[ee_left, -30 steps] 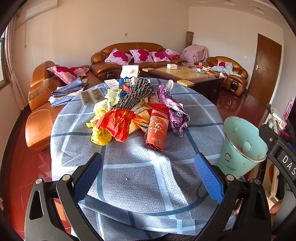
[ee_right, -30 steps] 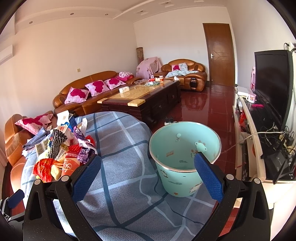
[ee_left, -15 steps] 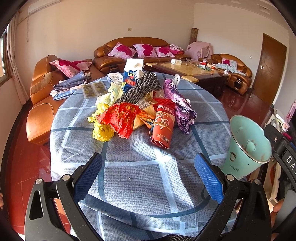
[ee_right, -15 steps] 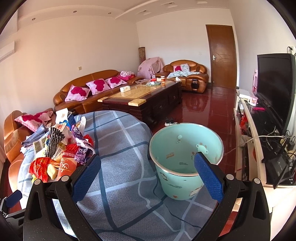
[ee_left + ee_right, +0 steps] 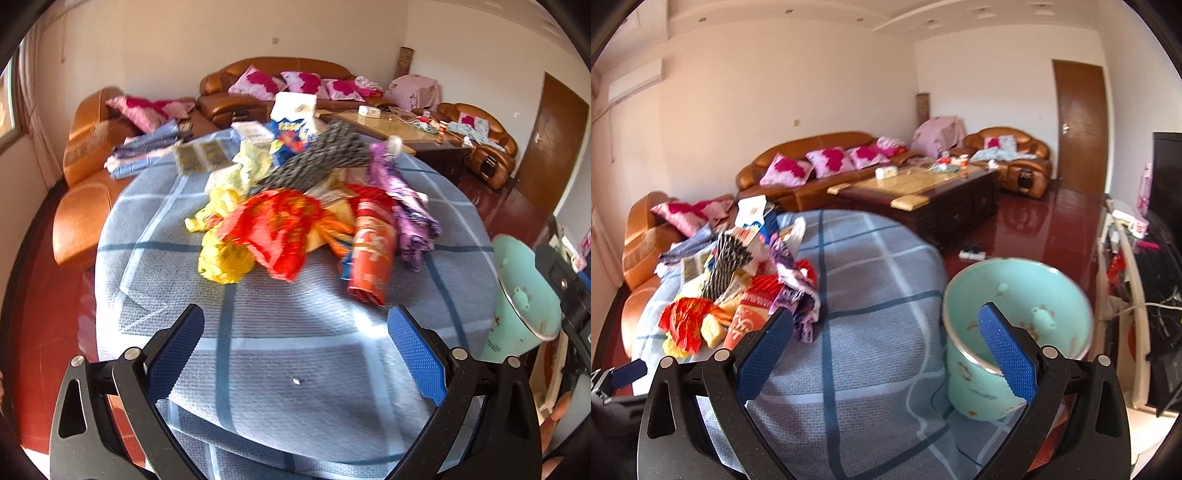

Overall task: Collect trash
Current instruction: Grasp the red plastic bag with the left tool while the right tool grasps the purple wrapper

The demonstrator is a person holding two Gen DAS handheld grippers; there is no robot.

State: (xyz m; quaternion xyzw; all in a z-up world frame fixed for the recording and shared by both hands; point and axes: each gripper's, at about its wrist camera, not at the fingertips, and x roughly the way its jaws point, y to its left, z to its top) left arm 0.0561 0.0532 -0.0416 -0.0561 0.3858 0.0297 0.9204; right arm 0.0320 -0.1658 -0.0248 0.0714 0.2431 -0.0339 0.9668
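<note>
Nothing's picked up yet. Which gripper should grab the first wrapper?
Left. The left gripper is open and faces the trash pile; the right gripper faces the green bin.

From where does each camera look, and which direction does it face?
Left wrist: sits on the left gripper, facing across the table at the trash pile; its own open fingers show, and the right gripper at the right edge.
Right wrist: sits on the right gripper, facing the bin and the sofas; open fingers show, and the left gripper low left.
Shared: table, trash pile, bin, sofas.
</note>
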